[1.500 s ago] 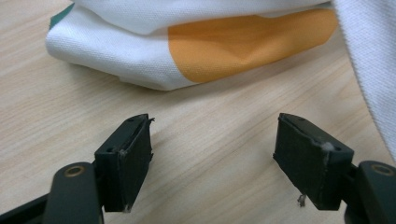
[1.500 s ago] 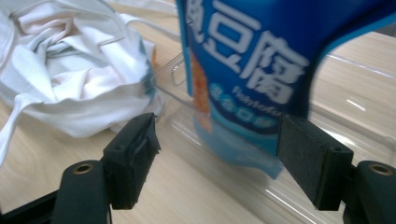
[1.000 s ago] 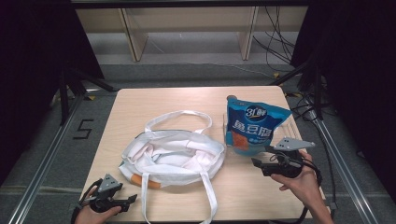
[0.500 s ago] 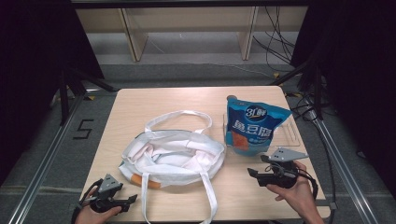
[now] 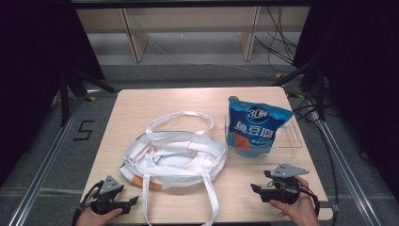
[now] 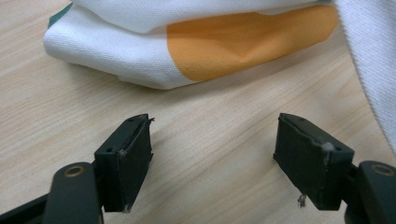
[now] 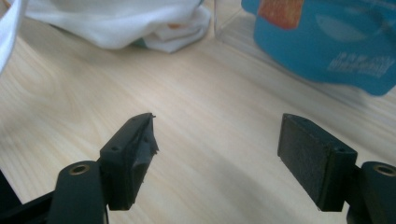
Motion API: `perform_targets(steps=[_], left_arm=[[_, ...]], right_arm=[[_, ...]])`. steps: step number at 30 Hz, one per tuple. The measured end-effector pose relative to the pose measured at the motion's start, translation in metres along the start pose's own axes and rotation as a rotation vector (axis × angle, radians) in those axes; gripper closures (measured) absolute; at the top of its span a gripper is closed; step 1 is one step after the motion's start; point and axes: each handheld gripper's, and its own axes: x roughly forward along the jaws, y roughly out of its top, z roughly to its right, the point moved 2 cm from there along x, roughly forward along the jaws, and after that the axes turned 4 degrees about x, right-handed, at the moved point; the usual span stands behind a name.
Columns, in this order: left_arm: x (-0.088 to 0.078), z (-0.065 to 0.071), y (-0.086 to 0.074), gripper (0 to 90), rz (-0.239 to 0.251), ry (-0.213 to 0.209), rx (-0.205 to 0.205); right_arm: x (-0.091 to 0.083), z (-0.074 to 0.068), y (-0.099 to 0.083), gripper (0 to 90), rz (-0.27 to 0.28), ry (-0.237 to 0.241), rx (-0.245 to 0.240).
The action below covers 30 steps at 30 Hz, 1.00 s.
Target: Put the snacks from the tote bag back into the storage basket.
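Observation:
A white cloth tote bag [image 5: 174, 155] with an orange patch lies crumpled in the middle of the wooden table [image 5: 188, 108]. A blue snack pouch [image 5: 254, 129] leans in a clear plastic tray [image 5: 295, 136] at the right. My left gripper [image 5: 133, 201] rests open at the near left corner, its jaws pointing at the tote bag's [image 6: 196, 42] orange corner with bare wood between them. Low over the near right of the table, my right gripper [image 5: 254, 189] is open and empty. In its own view the right gripper [image 7: 217, 158] faces the blue pouch [image 7: 327, 42] and the tote bag [image 7: 121, 23].
One long bag strap [image 5: 209, 197] trails to the table's near edge between my two hands, and it also shows as the strap [image 6: 369, 70] beside my left gripper [image 6: 215, 158]. A second strap [image 5: 181, 117] loops toward the far side. The clear tray's wall [image 7: 233, 32] stands ahead of the right jaws.
My right hand has sunk and drawn back toward the near edge, away from the blue pouch. The left hand has stayed put. Both pairs of jaws stay wide apart.

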Motion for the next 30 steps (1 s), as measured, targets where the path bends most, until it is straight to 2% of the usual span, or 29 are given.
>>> perform_targets(steps=[1, 2, 3, 4, 5, 6, 7, 8, 9, 10, 11, 13, 14, 17, 18, 19, 21, 23, 26, 29, 30], left_arm=[[-0.001, 0.000, 0.000, 26.8, -0.006, 0.002, 0.002], [0.000, 0.000, 0.000, 26.8, 0.008, 0.003, -0.006], [0.000, 0.001, 0.000, 26.8, 0.006, 0.001, -0.014], [0.000, 0.001, 0.000, 26.8, 0.006, 0.001, -0.014], [-0.001, 0.000, 0.000, 26.8, -0.007, 0.002, 0.004], [0.000, 0.000, 0.000, 26.8, -0.006, 0.001, 0.001], [0.000, 0.000, 0.000, 26.8, -0.007, 0.001, 0.002], [0.000, 0.000, 0.000, 26.8, -0.001, 0.000, 0.000], [0.000, 0.000, 0.000, 26.8, 0.001, 0.001, 0.000], [0.001, 0.001, 0.000, 26.8, 0.009, 0.004, -0.011], [0.000, 0.000, 0.000, 26.8, 0.000, 0.002, 0.001], [0.000, 0.000, 0.000, 26.8, 0.000, 0.002, 0.001], [0.000, 0.000, 0.000, 26.8, -0.001, 0.001, 0.002], [0.000, 0.001, 0.000, 26.8, -0.008, 0.001, 0.002], [0.000, 0.000, 0.000, 26.8, -0.008, 0.002, 0.003], [0.000, 0.000, 0.000, 26.8, -0.007, 0.002, 0.002], [0.000, 0.000, 0.000, 26.8, -0.007, 0.003, 0.001], [0.000, 0.000, 0.000, 26.8, -0.007, 0.003, 0.001], [0.001, 0.001, 0.000, 26.8, -0.008, 0.001, 0.003], [0.001, 0.001, 0.000, 26.8, -0.010, 0.001, 0.003], [0.001, 0.001, 0.000, 26.8, -0.009, 0.002, 0.002]], right_arm=[[0.000, 0.001, -0.002, 27.9, -0.004, -0.006, -0.006], [0.000, 0.001, -0.006, 27.8, -0.009, 0.004, -0.005], [0.000, -0.003, -0.008, 27.7, -0.022, 0.006, 0.028], [0.000, -0.003, -0.008, 27.7, -0.022, 0.006, 0.028], [0.000, -0.001, -0.013, 27.6, -0.022, -0.006, -0.018], [-0.001, -0.002, -0.015, 27.5, -0.028, -0.010, -0.014], [-0.001, -0.001, -0.017, 27.2, -0.033, -0.014, -0.031], [-0.003, -0.004, -0.018, 27.1, -0.041, -0.013, -0.005], [-0.002, -0.003, -0.021, 27.0, -0.035, -0.013, -0.027], [-0.004, -0.004, -0.023, 26.9, -0.034, -0.022, -0.023], [-0.005, -0.005, -0.024, 26.9, -0.041, -0.013, -0.011], [-0.005, -0.008, -0.030, 26.8, -0.045, -0.026, -0.012], [-0.006, -0.005, -0.030, 26.8, -0.051, -0.028, -0.045], [-0.004, -0.005, -0.035, 26.6, -0.057, -0.020, -0.040], [-0.004, -0.005, -0.035, 26.5, -0.066, -0.012, -0.040], [-0.004, -0.007, -0.035, 26.4, -0.068, -0.028, -0.045], [-0.004, -0.010, -0.035, 26.2, -0.072, -0.023, -0.036], [-0.003, -0.009, -0.035, 26.1, -0.071, -0.031, -0.055], [-0.004, -0.009, -0.035, 25.8, -0.078, -0.035, -0.050], [-0.007, -0.006, -0.035, 25.8, -0.089, -0.039, -0.017], [-0.006, -0.002, -0.035, 25.8, -0.063, -0.050, -0.051]])
